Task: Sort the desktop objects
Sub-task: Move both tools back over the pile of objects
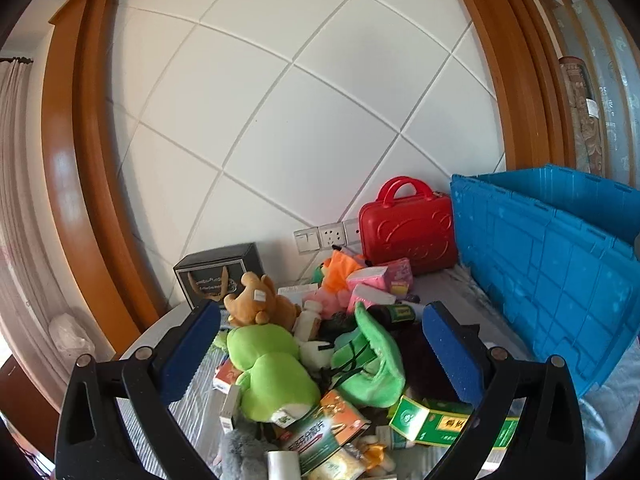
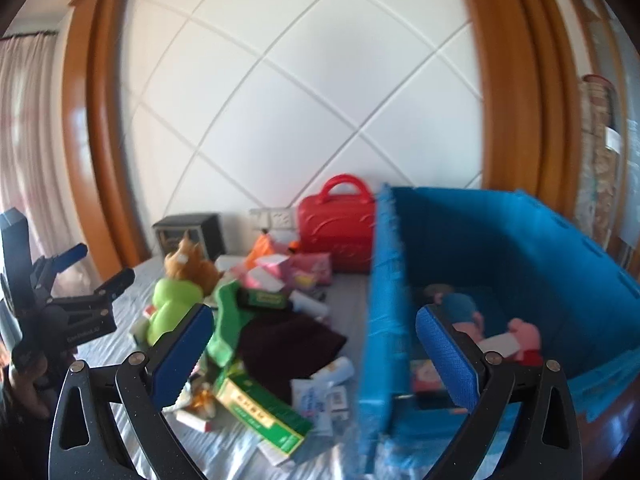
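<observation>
Centre of the left wrist view: the left gripper point(image 1: 320, 348), fingers wide apart and empty, frames a green plush toy point(image 1: 268, 368) on the cluttered bench point(image 1: 192, 396). It looks soft and light; pinch its plump middle. The right gripper point(image 2: 314, 354) gapes empty beside the blue crate point(image 2: 520, 248).

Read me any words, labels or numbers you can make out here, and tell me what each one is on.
No text reads with certainty.
Green medicine box: yellow panel with Chinese characters, cut off by the finger.
Orange-and-green medicine box: large white Chinese characters, too distorted.
Black box: ornate script, too small.
Right wrist view: blurred throughout.
</observation>
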The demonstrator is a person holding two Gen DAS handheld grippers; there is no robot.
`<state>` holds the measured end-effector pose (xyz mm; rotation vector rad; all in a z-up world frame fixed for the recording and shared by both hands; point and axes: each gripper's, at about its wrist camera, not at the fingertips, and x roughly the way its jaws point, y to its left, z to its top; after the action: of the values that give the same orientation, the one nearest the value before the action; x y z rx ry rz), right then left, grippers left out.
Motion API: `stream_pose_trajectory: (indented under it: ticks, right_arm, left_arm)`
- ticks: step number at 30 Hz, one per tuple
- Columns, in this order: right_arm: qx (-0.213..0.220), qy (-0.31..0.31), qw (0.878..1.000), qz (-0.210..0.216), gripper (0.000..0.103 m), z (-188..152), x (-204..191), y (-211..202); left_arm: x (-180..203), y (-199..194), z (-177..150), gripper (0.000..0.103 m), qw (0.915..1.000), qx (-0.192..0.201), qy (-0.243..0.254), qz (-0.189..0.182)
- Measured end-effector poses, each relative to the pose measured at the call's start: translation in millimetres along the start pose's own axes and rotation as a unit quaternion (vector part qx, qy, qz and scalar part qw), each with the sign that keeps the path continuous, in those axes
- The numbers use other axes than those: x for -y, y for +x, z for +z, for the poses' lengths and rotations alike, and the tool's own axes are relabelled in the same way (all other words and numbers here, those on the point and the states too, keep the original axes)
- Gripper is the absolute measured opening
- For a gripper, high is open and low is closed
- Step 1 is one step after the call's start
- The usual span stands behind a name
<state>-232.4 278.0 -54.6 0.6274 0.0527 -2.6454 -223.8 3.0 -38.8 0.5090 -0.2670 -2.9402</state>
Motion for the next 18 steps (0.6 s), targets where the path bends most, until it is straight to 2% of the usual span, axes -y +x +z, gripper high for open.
stream_pose_trajectory:
  ticks: [3, 9, 14, 18]
  right_arm:
    - [-0.04, -0.024, 0.999, 0.024, 0.103, -14, -29, 30]
    - [-0.128, -0.04, 0.99, 0.047, 0.103, -57, -78, 87]
    - [-0.169, -0.034, 0.984, 0.048, 0.103, -87, -95, 117]
    - [-0.206, -0.048, 0.976, 0.056, 0.103, -113, -101, 137]
  left_arm:
    - [-20, 7, -26, 0.103, 0.9998, -0.019, 0.007, -0.001]
    - [-45, 15, -84, 0.103, 0.9977, -0.051, 0.029, -0.034]
    - [-47, 22, -138, 0.103, 0.9901, -0.095, 0.059, -0.086]
    - [-39, 25, -181, 0.103, 0.9772, -0.145, 0.05, -0.147]
